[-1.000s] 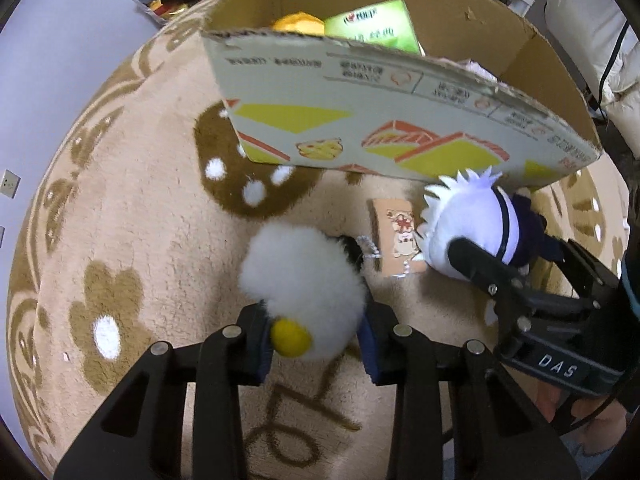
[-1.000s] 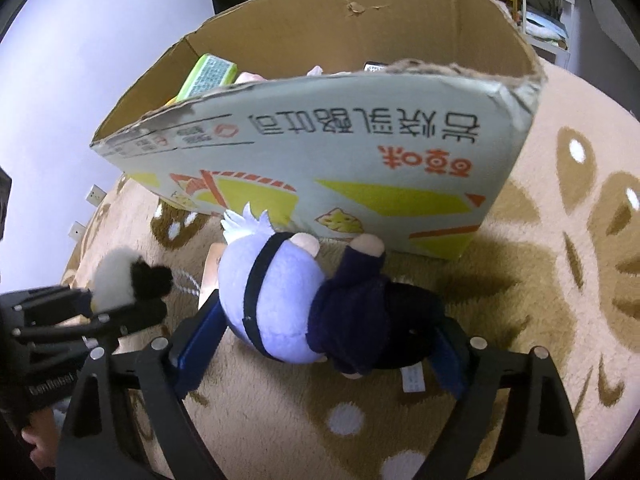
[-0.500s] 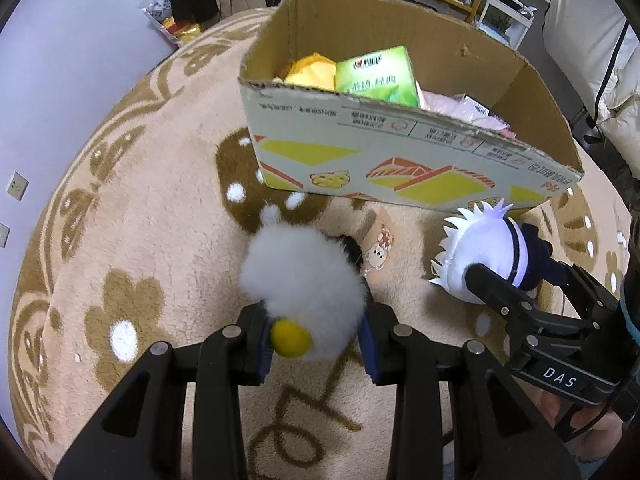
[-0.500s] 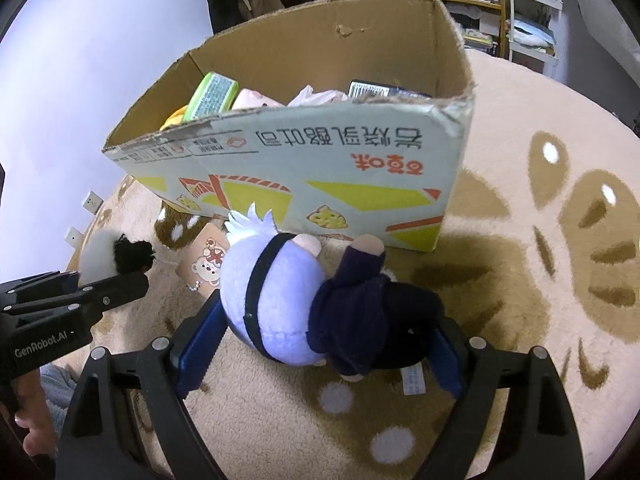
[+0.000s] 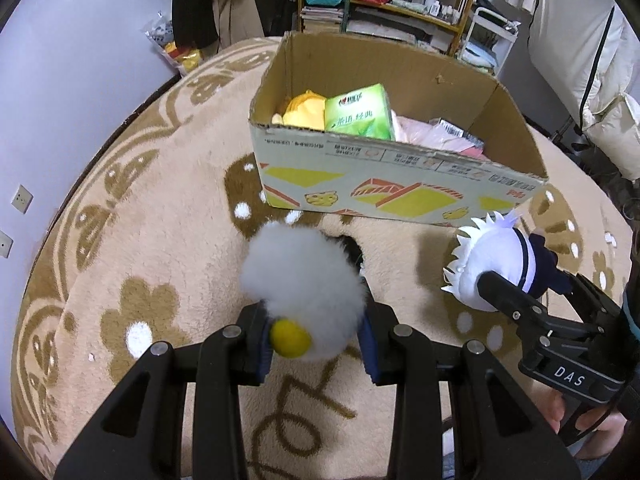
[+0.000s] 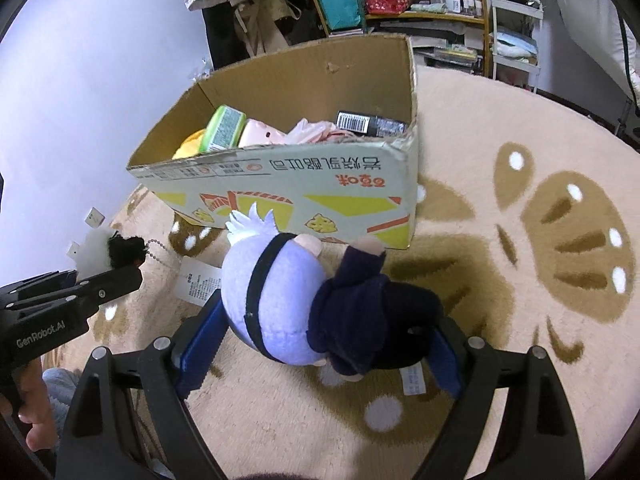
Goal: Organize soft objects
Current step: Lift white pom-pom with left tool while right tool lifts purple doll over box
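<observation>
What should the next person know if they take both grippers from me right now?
Left gripper: shut on the white fluffy toy, above the rug.
Right gripper: shut on the plush doll, near the cardboard box front wall.
Done: both toys gripped; the box already holds a green tissue pack and other items.
Left: put both toys into the box.

You cannot see the lower contents of the cardboard box (image 5: 384,168); its near wall hides them. The fluffy white toy (image 5: 304,284) covers the left gripper's inner pads. The doll's (image 6: 320,304) face is turned away. Hang tag (image 6: 198,280) print is illegible.
</observation>
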`<state>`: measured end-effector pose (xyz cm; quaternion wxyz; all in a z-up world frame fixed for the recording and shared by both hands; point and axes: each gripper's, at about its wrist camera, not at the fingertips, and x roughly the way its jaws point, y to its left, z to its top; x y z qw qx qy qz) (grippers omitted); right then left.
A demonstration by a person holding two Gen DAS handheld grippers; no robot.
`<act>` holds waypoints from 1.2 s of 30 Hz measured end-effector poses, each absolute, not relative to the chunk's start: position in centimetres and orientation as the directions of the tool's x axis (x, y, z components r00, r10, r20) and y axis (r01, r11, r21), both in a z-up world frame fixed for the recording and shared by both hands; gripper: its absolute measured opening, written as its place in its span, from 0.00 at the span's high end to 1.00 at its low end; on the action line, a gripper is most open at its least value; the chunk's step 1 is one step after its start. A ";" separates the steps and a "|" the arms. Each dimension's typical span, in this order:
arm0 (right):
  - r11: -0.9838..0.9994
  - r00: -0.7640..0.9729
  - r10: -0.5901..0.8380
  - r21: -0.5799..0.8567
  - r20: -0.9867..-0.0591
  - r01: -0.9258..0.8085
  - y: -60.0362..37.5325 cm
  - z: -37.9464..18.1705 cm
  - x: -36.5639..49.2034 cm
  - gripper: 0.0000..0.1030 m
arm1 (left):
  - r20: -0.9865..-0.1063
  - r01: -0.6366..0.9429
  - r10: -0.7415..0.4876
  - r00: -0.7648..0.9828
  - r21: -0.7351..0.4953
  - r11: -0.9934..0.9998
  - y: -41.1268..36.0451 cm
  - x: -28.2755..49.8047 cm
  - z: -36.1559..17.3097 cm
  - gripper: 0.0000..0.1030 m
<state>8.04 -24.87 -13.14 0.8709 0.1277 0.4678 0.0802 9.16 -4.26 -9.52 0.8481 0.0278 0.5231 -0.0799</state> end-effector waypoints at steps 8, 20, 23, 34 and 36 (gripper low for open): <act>0.960 0.611 0.222 0.280 -0.760 0.000 -25.2 -10.9 5.9 0.11 | -0.854 0.160 -0.114 0.508 -0.037 0.986 -3.7 7.9 -7.5 0.67; 0.967 0.758 0.177 0.256 -0.628 -0.014 -25.4 -5.1 3.2 0.11 | -0.717 0.157 -0.137 0.683 -0.039 0.987 -3.3 5.7 -2.7 0.67; 0.966 0.783 0.177 0.259 -0.596 -0.021 -25.6 -3.8 2.8 0.11 | -0.680 0.158 -0.139 0.720 -0.034 0.987 -3.3 5.4 -1.2 0.67; 0.960 0.851 0.178 0.276 -0.493 -0.040 -26.0 0.1 2.0 0.11 | -0.581 0.200 -0.151 0.800 0.021 0.979 -4.9 4.9 2.3 0.67; 0.960 0.859 0.174 0.276 -0.481 -0.040 -26.1 0.4 1.9 0.11 | -0.567 0.210 -0.159 0.809 0.025 0.977 -5.2 5.0 2.8 0.67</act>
